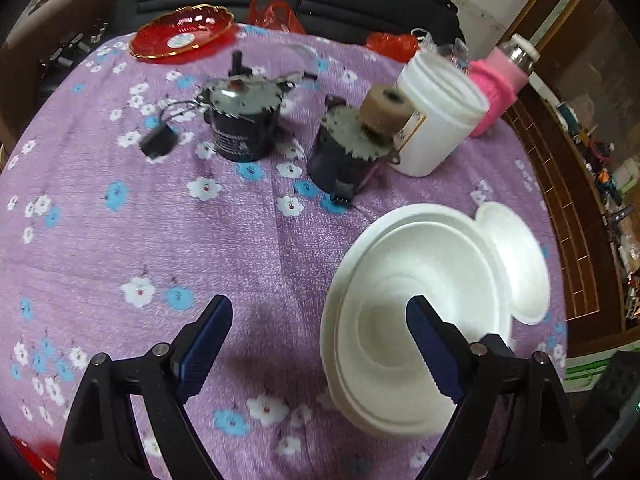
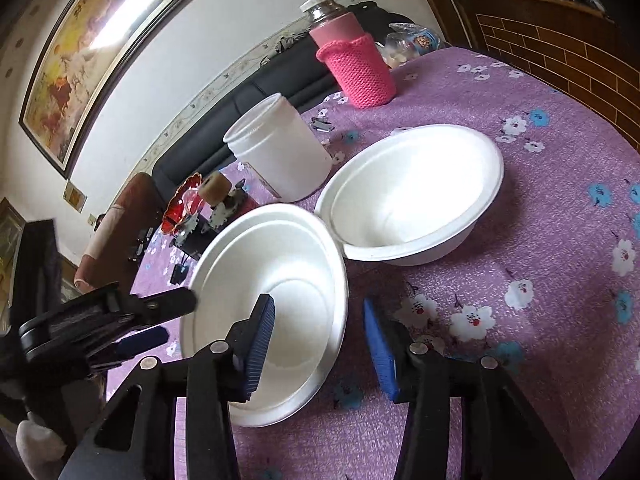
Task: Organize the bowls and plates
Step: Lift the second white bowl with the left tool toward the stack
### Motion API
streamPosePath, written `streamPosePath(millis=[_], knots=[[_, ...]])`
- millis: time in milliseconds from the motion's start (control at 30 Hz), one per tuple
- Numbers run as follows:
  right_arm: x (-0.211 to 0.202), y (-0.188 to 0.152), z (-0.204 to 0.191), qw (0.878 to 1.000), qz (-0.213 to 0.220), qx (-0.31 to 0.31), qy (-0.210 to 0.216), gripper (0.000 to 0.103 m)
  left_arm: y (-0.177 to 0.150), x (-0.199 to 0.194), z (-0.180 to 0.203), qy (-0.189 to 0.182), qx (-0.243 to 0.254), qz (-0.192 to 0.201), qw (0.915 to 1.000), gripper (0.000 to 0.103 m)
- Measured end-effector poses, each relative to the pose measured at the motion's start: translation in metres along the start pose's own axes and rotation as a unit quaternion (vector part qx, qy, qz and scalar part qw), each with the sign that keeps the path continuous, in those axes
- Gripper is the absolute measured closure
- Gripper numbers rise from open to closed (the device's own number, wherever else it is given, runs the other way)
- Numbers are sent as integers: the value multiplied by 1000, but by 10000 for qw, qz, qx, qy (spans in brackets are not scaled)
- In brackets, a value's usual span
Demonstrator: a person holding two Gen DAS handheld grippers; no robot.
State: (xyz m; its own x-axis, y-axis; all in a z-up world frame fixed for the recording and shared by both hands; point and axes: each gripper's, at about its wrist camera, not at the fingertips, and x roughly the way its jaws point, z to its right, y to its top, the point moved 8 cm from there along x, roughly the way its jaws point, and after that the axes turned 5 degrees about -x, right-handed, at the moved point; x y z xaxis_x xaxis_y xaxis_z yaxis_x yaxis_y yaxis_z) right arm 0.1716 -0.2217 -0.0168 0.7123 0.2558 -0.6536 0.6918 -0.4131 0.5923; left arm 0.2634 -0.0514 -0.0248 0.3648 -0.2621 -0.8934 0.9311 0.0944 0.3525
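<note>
Both your grippers straddle the rim of the nearer white foam bowl stack, and neither is gripping yet.

The nested white foam bowls (image 2: 276, 300) sit on the purple flowered tablecloth (image 2: 540, 320), their far rim touching or just overlapping the edge of a single white foam bowl (image 2: 416, 196) beside them; the two lie close enough to be stacked into one, which looks like your aim. Your right gripper (image 2: 320, 340) has one blue ribbed pad inside the nested bowls and the other outside the rim, jaws partly apart and not pressing on the wall. Your left gripper (image 1: 320, 344) stands wide, holding nothing, one finger over the bowl's inside on the opposite side, probably to steady it. Behind stand a white plastic tub (image 2: 280, 152), a flask in a pink knitted sleeve (image 2: 356, 68) and a red scalloped glass dish (image 1: 182, 32).
</note>
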Motion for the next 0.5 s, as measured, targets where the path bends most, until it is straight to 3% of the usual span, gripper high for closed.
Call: streamPosePath(millis=[67,200,267,300,333,500], knots=[[4,-1,-1,10000,-39,-57,3,53,0,11,1,15,36,-75,10000,24],[14,-4,0,9998,-166,-86,38,54,-4,29,6,-19,107,-310,9995,55],[17,-4,0,9998,-183,-87,53,66,-3,30,7,60,196,-226,9995,63],[18,-3,1,9998,-193,-85,73,69,-3,31,8,59,226,-247,9994,77],[19,-4,1,9997,-200,-83,106,76,-4,31,10,50,247,-288,9993,84],[19,-4,1,9996,-184,-43,193,85,-8,21,8,183,303,-228,9991,86]])
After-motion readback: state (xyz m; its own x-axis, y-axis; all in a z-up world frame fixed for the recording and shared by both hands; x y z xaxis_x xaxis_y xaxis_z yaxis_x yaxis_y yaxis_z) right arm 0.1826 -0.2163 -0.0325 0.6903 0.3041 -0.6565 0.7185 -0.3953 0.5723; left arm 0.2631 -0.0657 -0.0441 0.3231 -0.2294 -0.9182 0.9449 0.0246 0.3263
